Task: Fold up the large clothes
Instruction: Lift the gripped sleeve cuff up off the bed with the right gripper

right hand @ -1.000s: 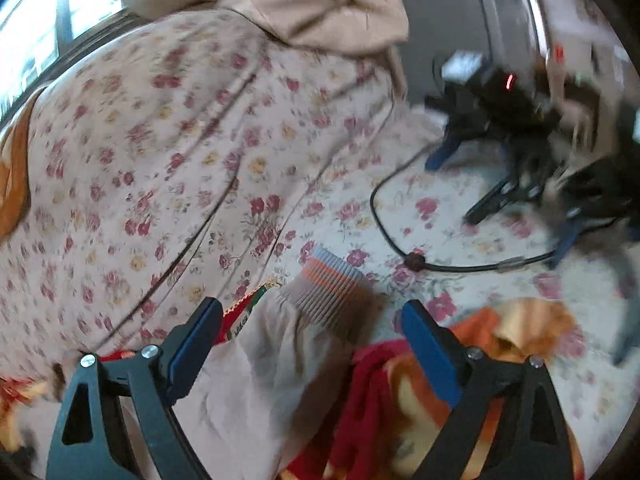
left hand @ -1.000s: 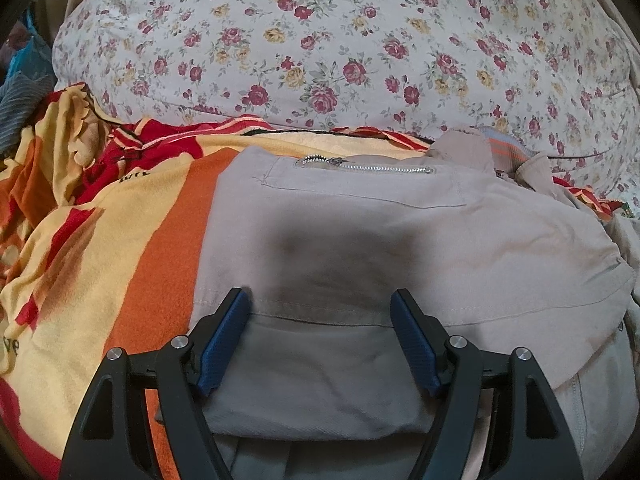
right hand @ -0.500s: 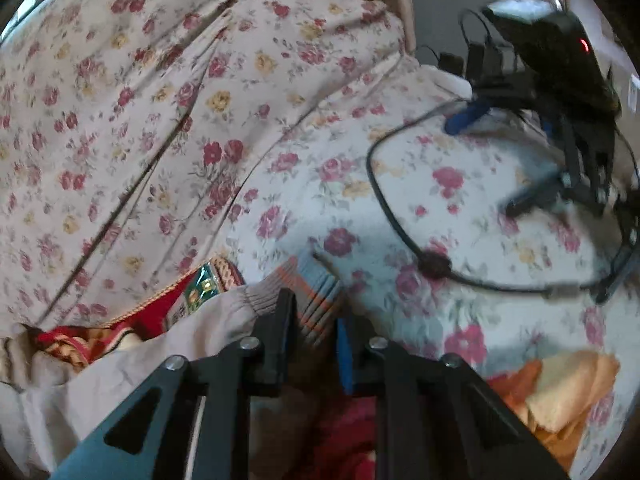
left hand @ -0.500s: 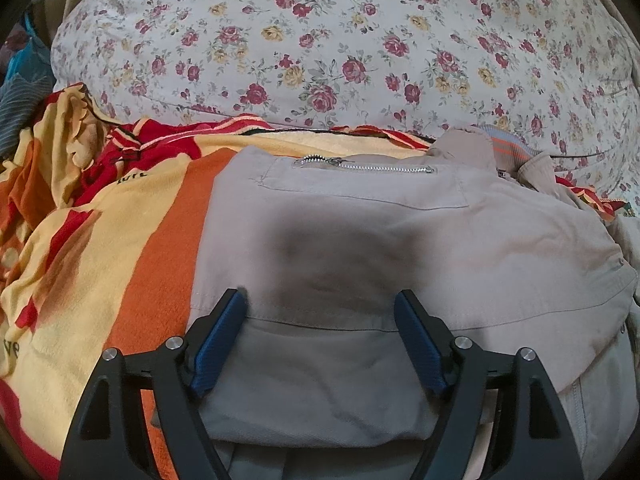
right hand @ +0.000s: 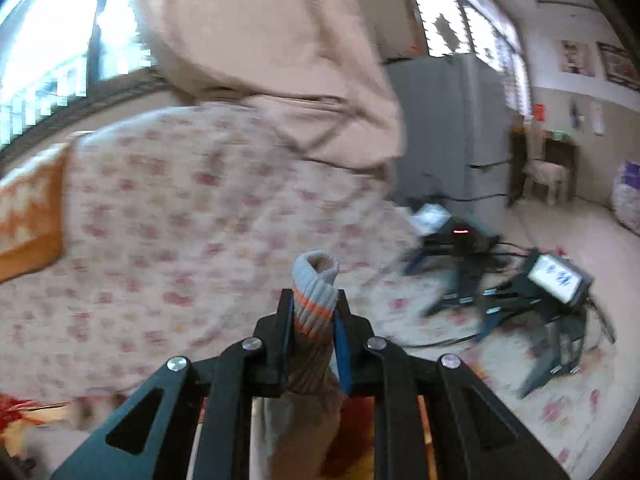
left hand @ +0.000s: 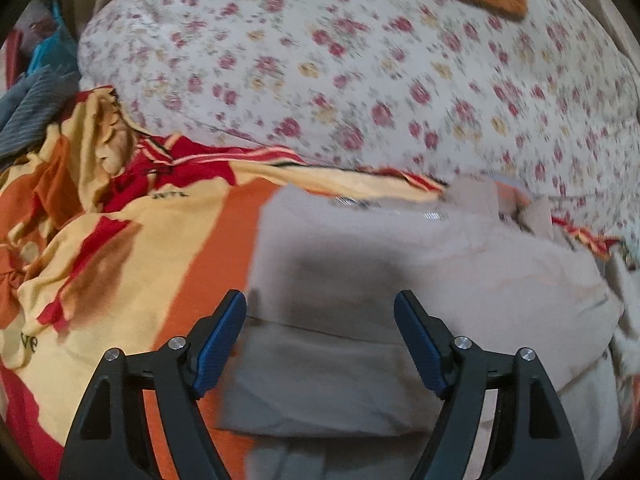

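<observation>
Reading "ve" on striped blanket [left hand: 100,300] beside beige jacket [left hand: 400,272].

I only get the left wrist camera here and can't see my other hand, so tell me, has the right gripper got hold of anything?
Observer: Yes. The right gripper is shut on the ribbed cuff of a beige sleeve.
Operator: How much of the cuff is past the fingers?
Observer: Its grey rolled end pokes out beyond the fingers, and the orange stripe sits between them.
Operator: Anything lying around on that side?
Observer: Two devices with screens and their cables lie on the floral sheet to the right, apart from the cuff.
</observation>
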Tool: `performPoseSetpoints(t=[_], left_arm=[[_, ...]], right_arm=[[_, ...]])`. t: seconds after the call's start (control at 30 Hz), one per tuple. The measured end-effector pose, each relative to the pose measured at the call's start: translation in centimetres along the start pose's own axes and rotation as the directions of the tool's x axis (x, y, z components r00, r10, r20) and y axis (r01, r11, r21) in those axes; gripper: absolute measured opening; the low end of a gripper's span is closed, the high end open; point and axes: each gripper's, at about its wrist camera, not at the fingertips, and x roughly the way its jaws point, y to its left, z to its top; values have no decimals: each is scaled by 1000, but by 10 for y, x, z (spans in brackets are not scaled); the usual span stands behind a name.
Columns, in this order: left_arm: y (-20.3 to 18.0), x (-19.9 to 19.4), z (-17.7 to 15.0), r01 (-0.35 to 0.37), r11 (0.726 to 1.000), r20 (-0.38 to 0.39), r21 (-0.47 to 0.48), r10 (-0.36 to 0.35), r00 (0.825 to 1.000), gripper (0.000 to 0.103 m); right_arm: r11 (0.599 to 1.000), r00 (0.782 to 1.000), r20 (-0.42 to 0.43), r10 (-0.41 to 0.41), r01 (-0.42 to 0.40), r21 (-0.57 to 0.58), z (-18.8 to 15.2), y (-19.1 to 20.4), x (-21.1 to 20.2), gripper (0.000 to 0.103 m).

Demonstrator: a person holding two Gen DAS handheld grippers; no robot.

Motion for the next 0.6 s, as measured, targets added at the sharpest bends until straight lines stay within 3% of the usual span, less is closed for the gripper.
performPoseSetpoints(t=[0.07,0.17,0.27,0.3,0.4,0.5,0.6], left_arm=[[15,-2,7,-10,999,8,-46,10,1000,67],[46,-4,18,-73,991,24,-116,76,997,67],[78,-7,26,-136,972,28,-194,144,989,66],[85,-9,28,-147,966,31,-212,157,987,66],[102,-14,32,-158,956,42,-246,173,984,66],[106,-11,33,-143,959,37,-245,157,987,66],[103,-3,32,-122,963,13,-242,129,992,66]], right_arm=[[994,994,-14,109,-109,-18,-12,49,-11,18],[961,963,-71,262,-266,-69,-38,131,-20,18],[904,904,-155,398,-415,-99,-75,220,-21,18],[892,891,-175,420,-440,-103,-85,238,-21,18],[832,822,-277,497,-542,-117,-141,316,-17,18],[787,774,-372,513,-597,-155,-202,370,-11,18],[751,716,-475,511,-641,-159,-253,390,5,22]])
